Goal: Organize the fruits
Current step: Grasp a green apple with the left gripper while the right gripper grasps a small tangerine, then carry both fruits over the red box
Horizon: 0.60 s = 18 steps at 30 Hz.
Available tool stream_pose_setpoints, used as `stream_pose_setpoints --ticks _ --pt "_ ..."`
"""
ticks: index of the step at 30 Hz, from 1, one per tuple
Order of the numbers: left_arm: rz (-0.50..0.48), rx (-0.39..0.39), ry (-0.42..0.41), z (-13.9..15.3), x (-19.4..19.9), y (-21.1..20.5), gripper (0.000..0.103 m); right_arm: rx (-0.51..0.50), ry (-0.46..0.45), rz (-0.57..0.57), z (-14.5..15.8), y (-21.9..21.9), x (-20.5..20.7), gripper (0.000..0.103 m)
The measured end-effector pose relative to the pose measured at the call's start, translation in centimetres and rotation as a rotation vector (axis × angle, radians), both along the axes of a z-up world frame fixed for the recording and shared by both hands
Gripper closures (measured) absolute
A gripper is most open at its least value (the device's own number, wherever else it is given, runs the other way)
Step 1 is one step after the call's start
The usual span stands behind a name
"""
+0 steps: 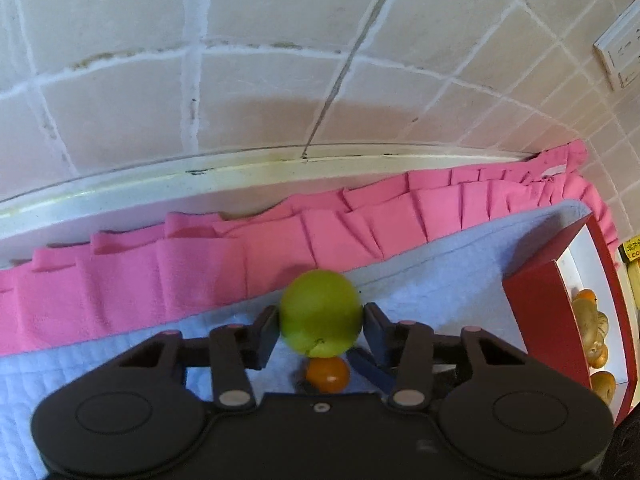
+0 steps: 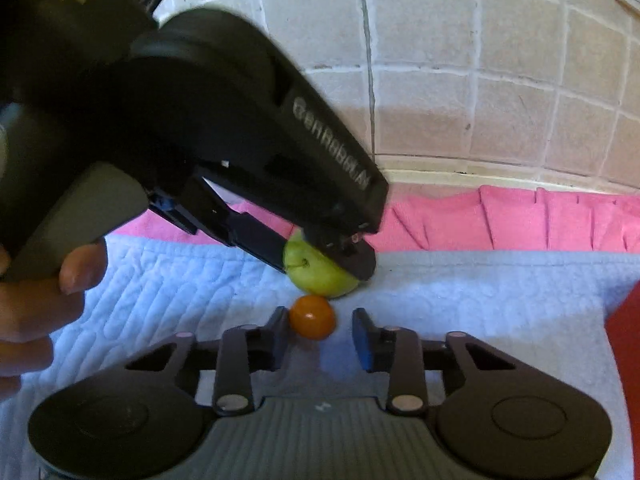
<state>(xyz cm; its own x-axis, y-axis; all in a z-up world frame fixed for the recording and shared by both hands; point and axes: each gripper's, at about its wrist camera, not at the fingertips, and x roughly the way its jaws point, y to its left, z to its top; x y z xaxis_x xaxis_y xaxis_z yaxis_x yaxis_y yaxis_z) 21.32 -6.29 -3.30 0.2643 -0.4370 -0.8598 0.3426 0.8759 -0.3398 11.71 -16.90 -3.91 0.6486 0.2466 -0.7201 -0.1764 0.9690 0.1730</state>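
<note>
Gripping the round green apple [image 1: 320, 312] between its two dark pads, the left tool [image 1: 320, 320] is clenched on the fruit at its widest part, with the apple sitting at or just above the quilted pale-blue cloth [image 1: 100, 360] that covers the table. From the right wrist view the same apple [image 2: 320, 276] shows its stem side, half hidden under the left tool's body, and whether it is lifted clear of the cloth cannot be told.

Just in front of the apple lies a small round orange fruit [image 2: 313, 317]. The right tool [image 2: 320, 326] is released, its jaws standing apart on either side of this fruit; the left pad looks close to or touching it, the right pad is well off it.

A red cardboard box with a white lining [image 1: 552, 320] stands at the right edge of the cloth, with several golden-brown fruits [image 1: 596, 332] already inside, so that is probably where these go. A pleated pink fabric [image 1: 280, 248] runs along the back against the tiled wall [image 1: 280, 80].

To do this step well, I would centre the right tool on the orange fruit before closing, since it sits off to one side and could roll away. Closing gently matters, as the fruit looks soft-skinned. The apple should rise straight up first, because the two tools are crowded together.
</note>
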Motion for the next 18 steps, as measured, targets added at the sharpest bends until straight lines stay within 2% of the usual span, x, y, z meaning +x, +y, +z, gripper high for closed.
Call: stream_pose_setpoints --ticks 6,18 --pt "0.022 0.01 -0.03 0.6 -0.3 0.3 0.049 0.033 -0.011 -0.004 0.9 -0.4 -0.6 0.078" --pt "0.05 0.031 -0.136 3.5 -1.2 0.3 0.049 0.063 -0.038 -0.034 3.2 -2.6 -2.3 0.078"
